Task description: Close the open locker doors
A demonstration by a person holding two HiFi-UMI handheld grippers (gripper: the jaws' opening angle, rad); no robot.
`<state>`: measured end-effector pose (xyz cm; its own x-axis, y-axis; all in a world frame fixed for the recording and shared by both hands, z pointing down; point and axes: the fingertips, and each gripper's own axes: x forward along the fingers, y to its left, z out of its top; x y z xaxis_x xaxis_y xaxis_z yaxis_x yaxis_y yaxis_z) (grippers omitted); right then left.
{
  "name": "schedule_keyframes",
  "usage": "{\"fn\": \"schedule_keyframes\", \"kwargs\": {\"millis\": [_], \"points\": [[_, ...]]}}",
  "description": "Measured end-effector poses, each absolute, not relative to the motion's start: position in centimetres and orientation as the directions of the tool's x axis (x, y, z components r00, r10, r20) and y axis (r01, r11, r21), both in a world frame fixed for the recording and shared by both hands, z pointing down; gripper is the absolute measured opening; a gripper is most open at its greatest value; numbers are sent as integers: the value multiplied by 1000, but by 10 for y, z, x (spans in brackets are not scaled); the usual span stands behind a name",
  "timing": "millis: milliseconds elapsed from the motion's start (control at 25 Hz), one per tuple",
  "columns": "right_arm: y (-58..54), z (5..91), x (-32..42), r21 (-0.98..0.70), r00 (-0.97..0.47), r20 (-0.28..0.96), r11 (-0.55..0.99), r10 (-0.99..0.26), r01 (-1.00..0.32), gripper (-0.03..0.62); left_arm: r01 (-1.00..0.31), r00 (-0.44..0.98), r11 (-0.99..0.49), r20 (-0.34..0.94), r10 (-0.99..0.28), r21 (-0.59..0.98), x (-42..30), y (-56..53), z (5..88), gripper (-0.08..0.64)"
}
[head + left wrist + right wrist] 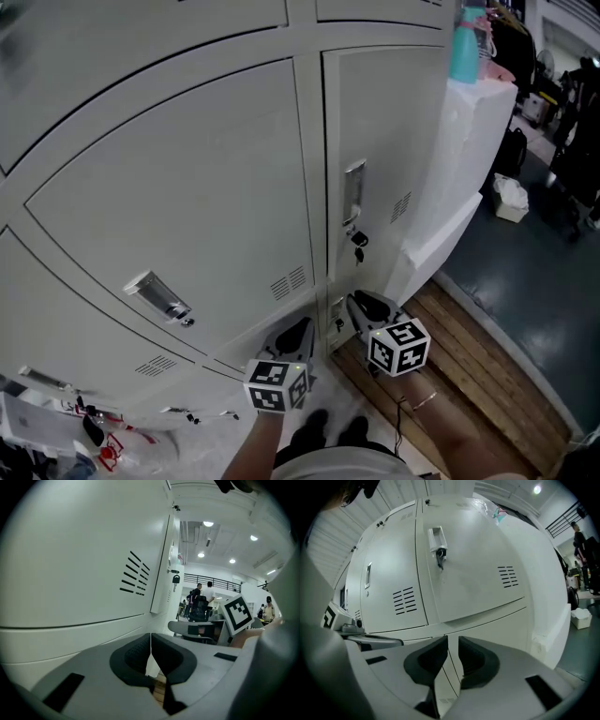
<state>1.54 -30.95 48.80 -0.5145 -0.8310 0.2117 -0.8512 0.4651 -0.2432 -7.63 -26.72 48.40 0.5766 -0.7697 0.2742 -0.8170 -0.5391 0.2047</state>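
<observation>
A bank of pale grey lockers fills the head view. The left upper door (187, 206) and the right upper door (384, 178) both lie flush with the frame. A key (357, 242) hangs under the right door's handle (353, 195). My left gripper (298, 330) is low, close in front of the left door's bottom corner near its vent slits (133, 573). Its jaws (150, 638) meet at the tips, shut on nothing. My right gripper (362, 304) hovers just to the right, below the keyed door (473, 564). A narrow gap shows between its jaws (453, 641), which are open and hold nothing.
White foam blocks (464, 178) stand against the lockers' right side, with a teal bottle (466, 42) on top. A wooden pallet (469, 356) lies on the floor below them. A lower row of doors with handles (39, 377) runs at bottom left. People (202, 592) stand far off.
</observation>
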Motion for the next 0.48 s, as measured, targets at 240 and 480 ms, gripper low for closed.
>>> {"fn": "schedule_keyframes", "kwargs": {"millis": [240, 480], "points": [[-281, 472, 59, -245, -435, 181, 388, -882, -888, 55, -784, 620, -589, 255, -742, 195, -52, -267, 477, 21], [-251, 456, 102, -244, -341, 149, 299, -928, -922, 48, -746, 665, -642, 241, -706, 178, -21, -265, 472, 21]]}}
